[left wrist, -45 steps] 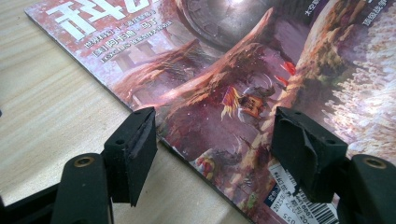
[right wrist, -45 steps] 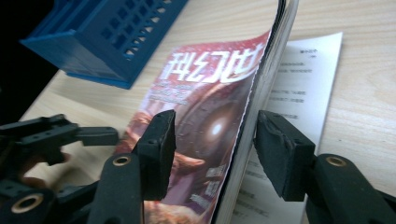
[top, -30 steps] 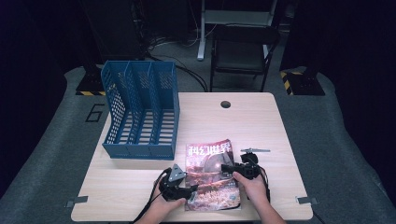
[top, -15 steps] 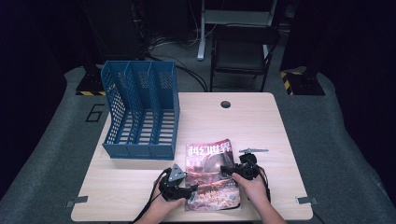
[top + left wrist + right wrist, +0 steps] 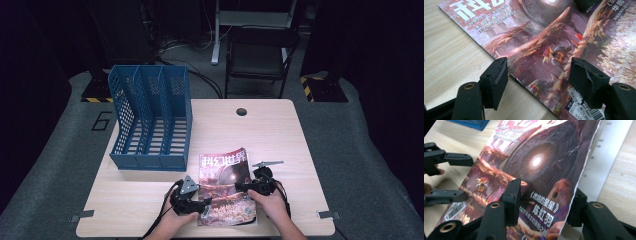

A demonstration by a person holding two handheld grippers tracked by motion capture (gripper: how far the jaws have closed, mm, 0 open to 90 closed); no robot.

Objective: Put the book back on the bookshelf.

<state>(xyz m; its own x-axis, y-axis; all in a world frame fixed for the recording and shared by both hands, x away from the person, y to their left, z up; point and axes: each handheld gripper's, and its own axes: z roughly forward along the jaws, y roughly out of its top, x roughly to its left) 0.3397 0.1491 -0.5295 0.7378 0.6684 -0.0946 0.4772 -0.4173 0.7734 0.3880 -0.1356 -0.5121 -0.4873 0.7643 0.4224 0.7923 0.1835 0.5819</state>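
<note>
A magazine (image 5: 223,185) with a red and dark illustrated cover lies near the table's front edge. My left gripper (image 5: 203,204) is at its lower left edge. In the left gripper view (image 5: 539,67) its jaws are apart and straddle that edge, one over bare wood, one over the cover (image 5: 536,45). My right gripper (image 5: 240,188) is at the magazine's right side. Its jaws (image 5: 546,195) have just been closing, with the lifted edge of the cover (image 5: 536,162) between them. One is on top and one behind, with a gap still showing. White inner pages (image 5: 604,152) show beyond.
A blue three-slot file holder (image 5: 150,120) stands on the table's back left, just behind the magazine's top corner. A cable hole (image 5: 241,111) sits at the back centre. A dark chair (image 5: 260,55) is beyond the table. Bare wood lies to the right of the magazine.
Both hands stay where they were. The right gripper's jaws look slightly narrower around the cover's edge.
</note>
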